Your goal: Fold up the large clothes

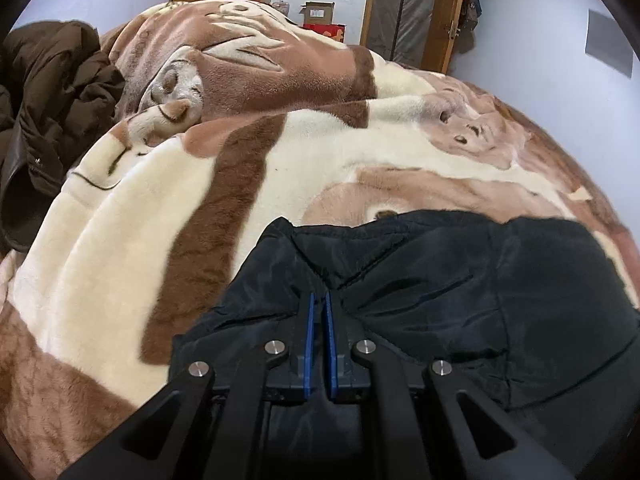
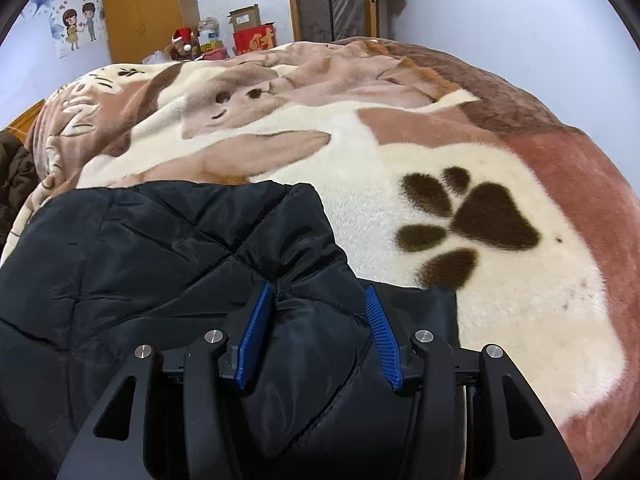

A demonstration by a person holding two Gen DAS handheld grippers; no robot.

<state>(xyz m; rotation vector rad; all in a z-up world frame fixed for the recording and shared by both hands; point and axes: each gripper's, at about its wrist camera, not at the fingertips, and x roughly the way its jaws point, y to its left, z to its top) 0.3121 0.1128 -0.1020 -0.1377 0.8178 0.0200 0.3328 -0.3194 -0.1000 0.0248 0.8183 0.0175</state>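
Note:
A black quilted jacket (image 1: pixel 460 280) lies on the plush blanket (image 1: pixel 280 152) over the bed. My left gripper (image 1: pixel 319 298) is shut, its blue pads pinching a fold of the jacket near its left edge. In the right wrist view the same black jacket (image 2: pixel 140 248) fills the lower left. My right gripper (image 2: pixel 318 294) holds a thick bunched wad of the jacket between its blue pads (image 2: pixel 256 332), which press against it on both sides. The jacket's right edge ends just past the right pad, on the blanket (image 2: pixel 400 140).
A dark brown padded coat (image 1: pixel 52 112) is heaped at the bed's left side. Behind the bed stand a wooden wardrobe (image 2: pixel 148 12), cardboard and red boxes (image 2: pixel 252 32) and a door frame (image 1: pixel 408 8). A paw print (image 2: pixel 468 220) marks the blanket to the right.

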